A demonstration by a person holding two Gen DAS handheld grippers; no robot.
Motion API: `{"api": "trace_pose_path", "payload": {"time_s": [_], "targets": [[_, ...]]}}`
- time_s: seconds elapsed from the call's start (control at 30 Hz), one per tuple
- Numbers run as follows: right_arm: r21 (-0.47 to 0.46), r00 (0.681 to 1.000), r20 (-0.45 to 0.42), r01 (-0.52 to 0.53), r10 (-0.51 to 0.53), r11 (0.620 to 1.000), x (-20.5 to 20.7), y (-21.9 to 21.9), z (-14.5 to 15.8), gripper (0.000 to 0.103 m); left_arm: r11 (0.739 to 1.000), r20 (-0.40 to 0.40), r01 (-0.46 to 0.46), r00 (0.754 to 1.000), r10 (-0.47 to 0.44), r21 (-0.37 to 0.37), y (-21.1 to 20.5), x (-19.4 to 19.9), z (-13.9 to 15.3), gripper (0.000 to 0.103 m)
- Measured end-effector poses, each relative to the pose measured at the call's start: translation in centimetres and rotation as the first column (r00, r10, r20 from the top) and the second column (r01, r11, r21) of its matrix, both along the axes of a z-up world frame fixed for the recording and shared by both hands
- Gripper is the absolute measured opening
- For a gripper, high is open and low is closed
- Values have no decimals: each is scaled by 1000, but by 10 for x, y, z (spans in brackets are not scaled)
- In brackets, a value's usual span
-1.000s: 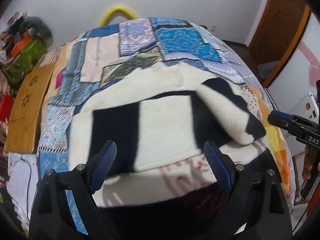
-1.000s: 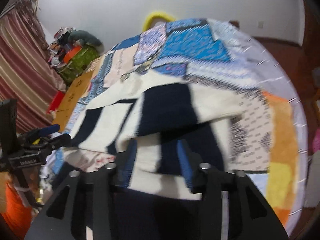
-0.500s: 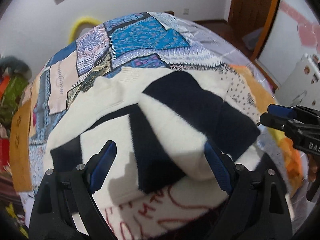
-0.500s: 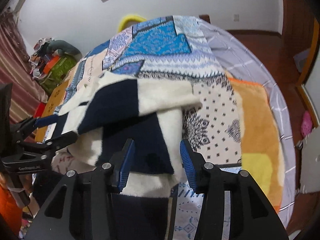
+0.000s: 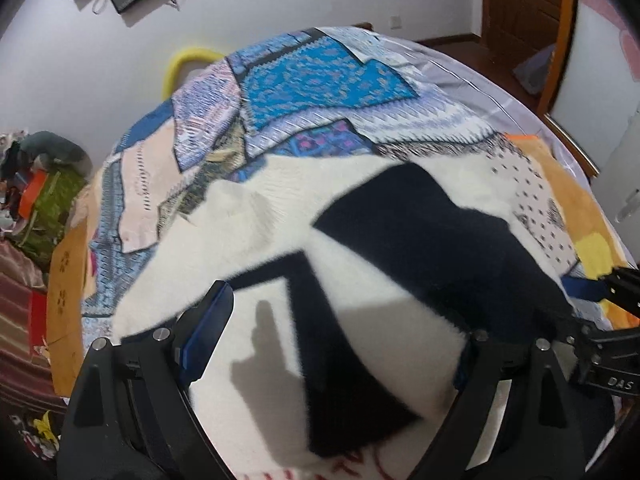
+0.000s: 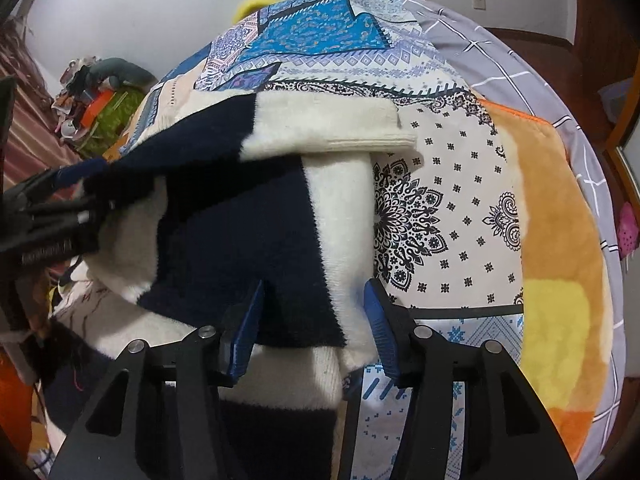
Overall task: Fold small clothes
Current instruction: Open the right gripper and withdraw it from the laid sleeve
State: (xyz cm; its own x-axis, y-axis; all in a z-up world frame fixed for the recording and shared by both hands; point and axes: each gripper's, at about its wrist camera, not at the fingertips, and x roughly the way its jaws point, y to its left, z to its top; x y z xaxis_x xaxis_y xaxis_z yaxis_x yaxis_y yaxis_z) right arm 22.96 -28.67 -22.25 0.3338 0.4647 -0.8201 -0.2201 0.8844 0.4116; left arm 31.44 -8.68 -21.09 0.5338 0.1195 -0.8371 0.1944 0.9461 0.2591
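Observation:
A fuzzy white and navy sweater [image 5: 304, 184] lies on the patchwork bedspread [image 5: 320, 80], with one part folded over its body. My left gripper [image 5: 344, 320] hovers just over it, open and still widening. Its left finger is clear, and the sweater's fold hides its right fingertip. In the right wrist view the sweater [image 6: 240, 208] fills the left half. My right gripper [image 6: 314, 292] straddles the sweater's near edge. Its jaws are opening, and navy and white cloth lies slack between them. Each gripper shows at the edge of the other's view.
An orange and yellow plush blanket [image 6: 560, 220] covers the bed's right side. Under the sweater's near edge lies a white cloth with red writing [image 5: 360, 464]. A heap of clutter [image 5: 44, 184] and a brown board [image 5: 66, 280] flank the bed's left. A wooden door [image 5: 520, 12] stands far right.
The folded navy and white part has come down flat across the sweater. My right gripper sank with it and its jaws spread wider. My left gripper swung sideways over the sweater and dipped.

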Motion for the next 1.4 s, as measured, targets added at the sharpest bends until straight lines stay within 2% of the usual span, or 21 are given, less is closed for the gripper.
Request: {"api": "trace_pose_path", "payload": {"time_s": [0.13, 0.33, 0.6, 0.7, 0.83, 1.0, 1.1, 1.23, 1.4], "targets": [[-8, 1000, 0, -11, 11, 1000, -1, 2, -1, 48, 998, 46, -50, 998, 49, 22, 17, -1, 9, 93], [-14, 1000, 1, -15, 15, 1000, 0, 5, 1, 48, 993, 52, -115, 992, 115, -1, 50, -7, 17, 94], [-44, 1000, 6, -28, 29, 999, 1, 10, 3, 48, 969, 31, -218, 974, 223, -118, 99, -32, 23, 94], [-55, 1000, 7, -28, 28, 998, 1, 11, 4, 48, 959, 37, -255, 965, 261, -119, 117, -40, 25, 94], [-71, 1000, 8, -26, 27, 997, 2, 13, 5, 48, 945, -10, -290, 956, 292, -154, 141, -50, 19, 94], [-93, 1000, 10, -22, 23, 995, 1, 15, 6, 48, 922, 25, -376, 925, 379, -91, 169, -66, 14, 94], [-99, 1000, 9, -21, 22, 995, 1, 15, 7, 48, 906, -41, -397, 918, 395, -149, 191, -73, 6, 94], [-102, 1000, 8, -11, 12, 995, 0, 16, 9, 48, 901, -41, -420, 907, 418, -107, 207, -83, -1, 94], [-91, 1000, 2, 3, -2, 996, 0, 14, 11, 48, 880, -56, -460, 888, 456, -119, 229, -91, -7, 94]]}}
